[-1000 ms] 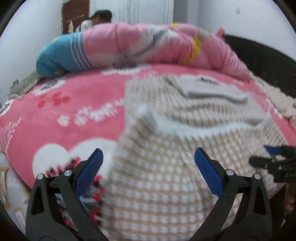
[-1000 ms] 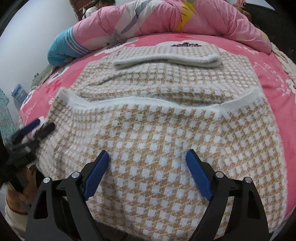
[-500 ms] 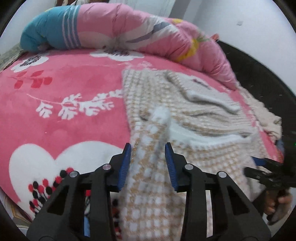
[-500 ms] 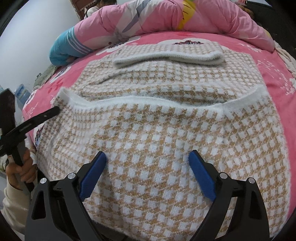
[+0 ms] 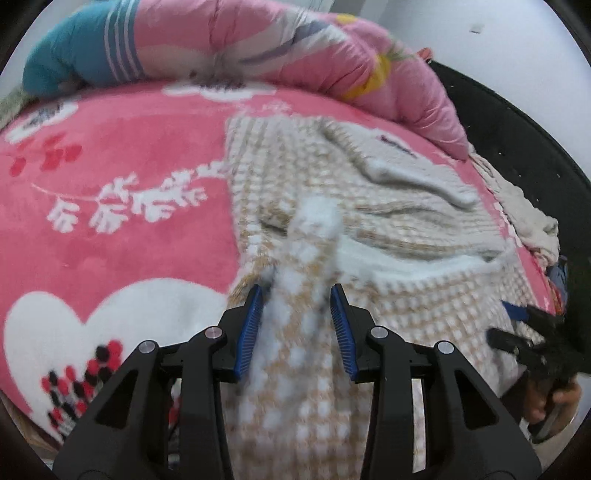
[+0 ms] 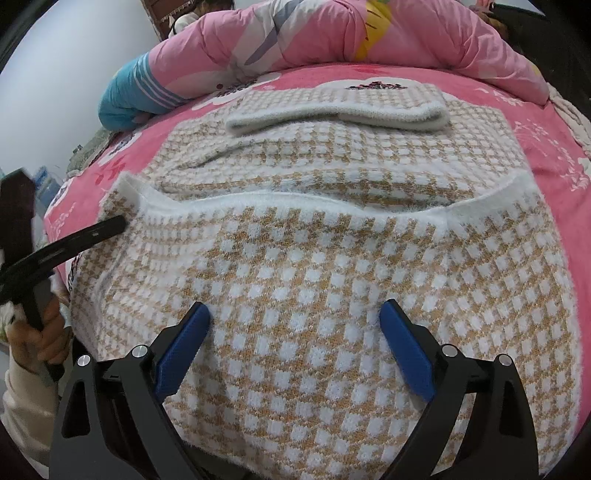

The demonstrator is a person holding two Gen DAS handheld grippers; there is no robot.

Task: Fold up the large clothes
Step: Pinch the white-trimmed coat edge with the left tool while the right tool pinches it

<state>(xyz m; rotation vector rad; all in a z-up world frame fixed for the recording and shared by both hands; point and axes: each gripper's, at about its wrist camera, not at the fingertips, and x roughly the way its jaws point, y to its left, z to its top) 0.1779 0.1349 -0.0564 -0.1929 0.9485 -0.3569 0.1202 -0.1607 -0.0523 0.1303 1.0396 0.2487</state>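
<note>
Sweater (image 6: pixel 332 266): checked knit, spread on bed (image 5: pixel 110 221), hem folded up once; further folds left. Left gripper (image 5: pixel 297 314) jaws clamped on bunched left edge. Right gripper (image 6: pixel 295 332) jaws apart above cloth.

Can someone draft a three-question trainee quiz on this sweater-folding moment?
1. True or false: the left gripper has a bunched fold of the checked sweater between its pads.
2. How do the right gripper jaws stand? A) wide apart over flat knit B) clamped on the collar C) gripping the quilt
3. Fill in: the sweater lies on a pink ____.

Key:
1. True; the jaws have just closed in around it.
2. A
3. blanket, with the rolled quilt behind it.
</note>
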